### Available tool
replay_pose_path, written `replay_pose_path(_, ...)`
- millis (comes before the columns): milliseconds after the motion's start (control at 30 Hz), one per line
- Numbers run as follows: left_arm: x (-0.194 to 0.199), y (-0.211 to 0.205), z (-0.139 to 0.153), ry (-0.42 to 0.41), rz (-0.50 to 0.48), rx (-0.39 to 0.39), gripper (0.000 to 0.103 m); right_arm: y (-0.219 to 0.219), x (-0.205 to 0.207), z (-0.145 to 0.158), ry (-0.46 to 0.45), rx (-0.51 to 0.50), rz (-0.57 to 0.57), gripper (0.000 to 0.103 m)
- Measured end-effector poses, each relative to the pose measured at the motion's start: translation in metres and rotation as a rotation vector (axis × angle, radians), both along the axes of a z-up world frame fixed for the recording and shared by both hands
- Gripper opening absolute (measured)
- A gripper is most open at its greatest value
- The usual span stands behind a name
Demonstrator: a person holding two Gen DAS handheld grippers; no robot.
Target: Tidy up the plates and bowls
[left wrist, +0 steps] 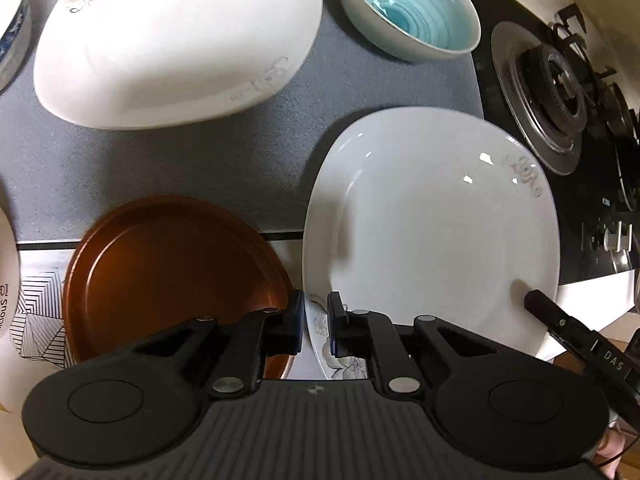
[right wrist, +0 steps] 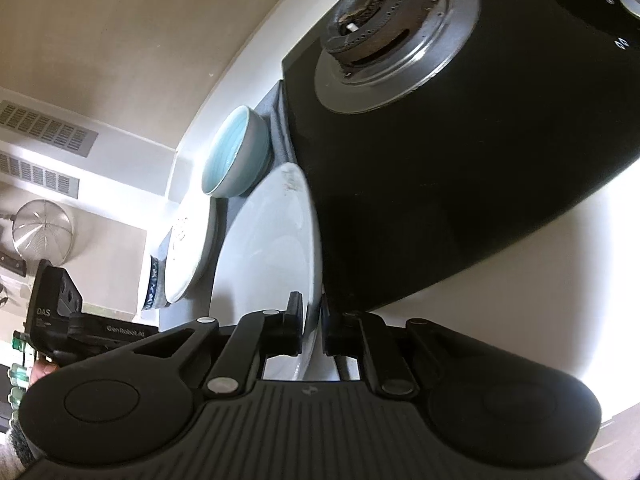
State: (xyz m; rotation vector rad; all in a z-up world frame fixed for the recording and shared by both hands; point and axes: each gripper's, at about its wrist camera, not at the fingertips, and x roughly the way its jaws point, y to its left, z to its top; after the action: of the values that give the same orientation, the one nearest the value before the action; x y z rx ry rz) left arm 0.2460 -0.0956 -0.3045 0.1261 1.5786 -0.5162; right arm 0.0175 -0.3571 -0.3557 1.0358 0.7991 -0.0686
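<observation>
- Your right gripper (right wrist: pixel 311 326) is closed on the rim of the pale grey plate (right wrist: pixel 272 248); one finger lies on its upper face, the other below its edge, at the side nearest you.
- In the left wrist view, the same pale grey plate (left wrist: pixel 432 216) sits over the desk's front edge, partly on the grey mat (left wrist: pixel 200 160) and just beside the black gas hob (left wrist: pixel 560 92). The tip of your right gripper (left wrist: pixel 540 304) touches its front right rim.
- Your left gripper (left wrist: pixel 316 322) has its jaws narrowly parted around the rim of a floral-edged plate (left wrist: pixel 320 332) that lies beneath the pale grey plate. Whether the pads actually press on that rim cannot be told.
- The brown plate (left wrist: pixel 172 272) rests at the front edge of the desk, just left of your left gripper, overlapping the mat's front border.
- The large white oval plate (left wrist: pixel 176 40) lies on the mat toward the back left.
- The turquoise bowl (left wrist: pixel 412 8) stands upright on the mat at the back, near the hob's corner.
- A blue-patterned bowl (left wrist: pixel 12 28) shows at the far back left edge, just beside the oval plate.
</observation>
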Motion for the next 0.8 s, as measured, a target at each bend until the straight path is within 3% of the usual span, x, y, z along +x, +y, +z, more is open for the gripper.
replay_pose_path(333,-0.007,-0.024,-0.008,0.023,-0.045,-0.027,0.013,-0.020,-0.013,-0.003,0.034,-0.050,-0.010,0.006)
replay_pose_path(467,-0.004,-0.023,-0.020,0.061,-0.047,-0.075,0.026,-0.022,-0.014,-0.010,0.034,-0.046,-0.011,0.006)
replay_pose_path(633,-0.002,-0.020,-0.023,0.081,-0.016,-0.113,0.025,-0.022,-0.009,-0.019,0.030,0.002,-0.009,0.011)
replay_pose_path(800,-0.013,-0.012,-0.002,0.006,-0.060,-0.135,0.025,-0.020,-0.010,-0.010,0.017,-0.022,-0.002,0.013)
